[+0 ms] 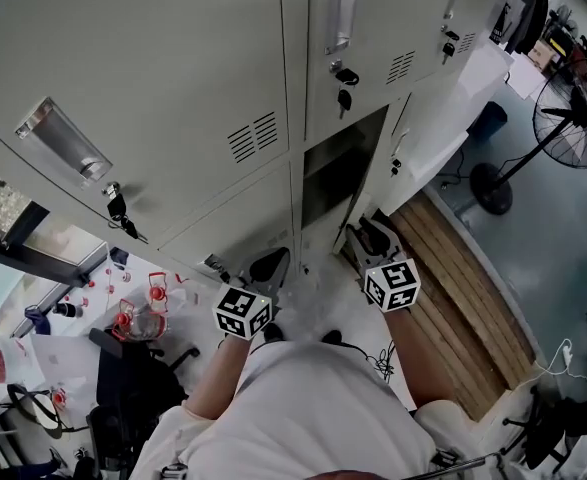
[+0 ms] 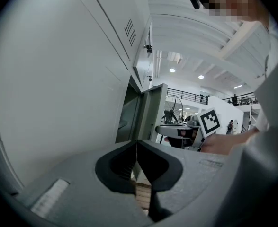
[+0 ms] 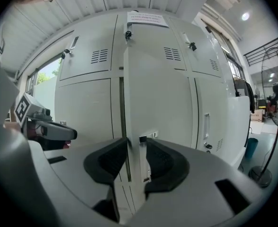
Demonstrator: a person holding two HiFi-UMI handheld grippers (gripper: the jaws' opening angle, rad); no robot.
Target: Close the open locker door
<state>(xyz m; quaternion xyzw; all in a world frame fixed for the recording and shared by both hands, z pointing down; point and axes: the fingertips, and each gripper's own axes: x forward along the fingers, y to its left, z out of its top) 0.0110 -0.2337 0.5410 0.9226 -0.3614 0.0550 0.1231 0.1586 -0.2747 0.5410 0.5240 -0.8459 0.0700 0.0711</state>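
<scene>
The grey locker bank fills the top of the head view. One lower compartment [image 1: 338, 173] stands open and dark, and its door [image 1: 428, 143] is swung out to the right. My right gripper [image 1: 373, 236] sits low at that door's free edge. In the right gripper view the door edge [image 3: 134, 103] with its latch [image 3: 142, 139] runs straight up between the jaws of my right gripper [image 3: 135, 145], which stand wide open. My left gripper [image 1: 268, 266] hangs in front of the closed lockers to the left, its pads together on nothing [image 2: 137, 148]. The left gripper view shows the open door [image 2: 153, 115] ahead.
A slatted wooden platform [image 1: 463, 288] lies on the floor right of the lockers, with a pedestal fan [image 1: 563, 118] beyond it. Keys hang from locks on closed doors [image 1: 343, 88]. A black office chair [image 1: 133, 388] and red items on a white table [image 1: 138, 313] are at the lower left.
</scene>
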